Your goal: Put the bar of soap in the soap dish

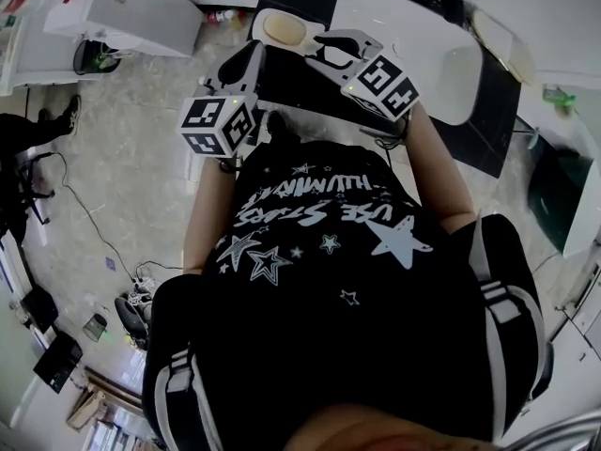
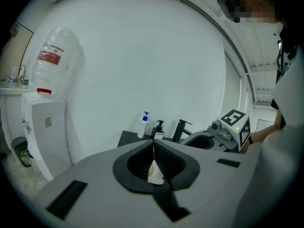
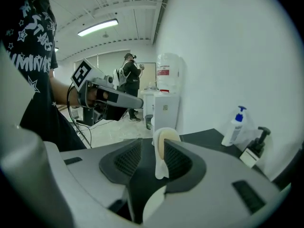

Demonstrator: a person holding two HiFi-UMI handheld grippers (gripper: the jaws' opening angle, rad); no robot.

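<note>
The right gripper (image 3: 159,145) is pinching the soap dish (image 3: 156,154), and the bar of soap (image 3: 165,144) is already lying inside it. One jaw appears to be pressing on the white back of the dish and the other on the beige face of the soap. From the head view the dish is turning its open face toward the person. It is hanging just past the jaw tips near the edge of the black counter (image 3: 209,137), and as far as can be told it is not resting on anything. Clamping dish and bar together is probably what is holding the soap in place while the dish is standing on edge. A grip on the rim alone would likely let the slick bar slide out.

The left gripper (image 2: 153,145) is hovering just beside the dish on its left, with its jaws drawn together at the tips. A small white and beige sliver (image 2: 155,173) is showing low in the slot between them. It is not possible to tell whether that is a pinched scrap or the dish seen through the gap. So close by, this gripper seems to be waiting to steady the dish.

The sink (image 1: 441,73), the faucet (image 2: 182,128) and two pump bottles (image 3: 236,126) are standing farther along the counter, well apart from both grippers. With the soap in the dish, the main step looks done. What is probably left is laying the dish flat.
</note>
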